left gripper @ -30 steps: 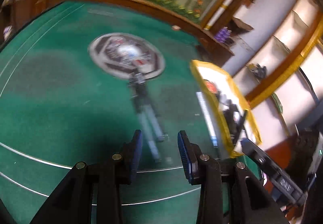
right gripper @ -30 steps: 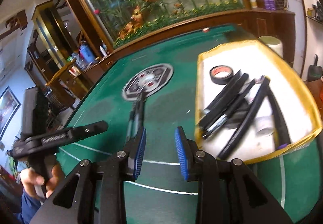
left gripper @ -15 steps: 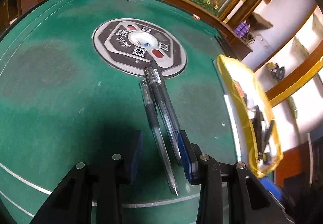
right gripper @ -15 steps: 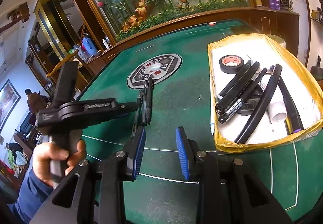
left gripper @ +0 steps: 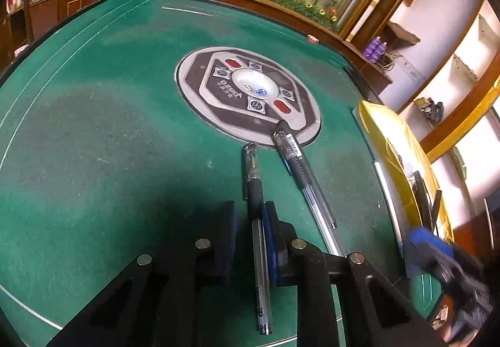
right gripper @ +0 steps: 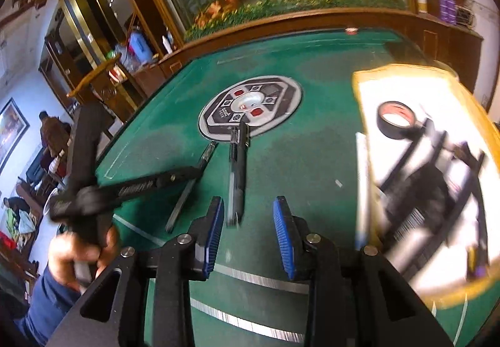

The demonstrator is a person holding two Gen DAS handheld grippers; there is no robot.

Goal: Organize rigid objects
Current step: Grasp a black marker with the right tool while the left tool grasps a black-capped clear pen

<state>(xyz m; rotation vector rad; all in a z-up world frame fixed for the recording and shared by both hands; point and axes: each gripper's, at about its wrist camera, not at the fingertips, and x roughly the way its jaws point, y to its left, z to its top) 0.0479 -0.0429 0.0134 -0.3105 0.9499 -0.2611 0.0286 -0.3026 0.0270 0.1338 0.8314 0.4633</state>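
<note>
The left gripper point(left gripper: 248, 240) is closing around the near pen point(left gripper: 257, 215) lying on the green table point(left gripper: 93, 159); 1 pad touches it; the right gripper point(right gripper: 248, 234) stands apart, empty, just near of the far pen point(right gripper: 236, 172).

the left gripper point(left gripper: 249, 233) points forward and down toward the table, its black arms spreading back to the bottom of its own view. its jaws are closing with a pen between the blue pads point(left gripper: 268, 240); the right pad is against the pen, the left one a little apart from it. the left hand point(right gripper: 79, 253), in a blue sleeve, grips its handle. the right gripper point(right gripper: 250, 234) also tilts downward, jaws parted, nothing between its fingers point(right gripper: 282, 237).
</note>
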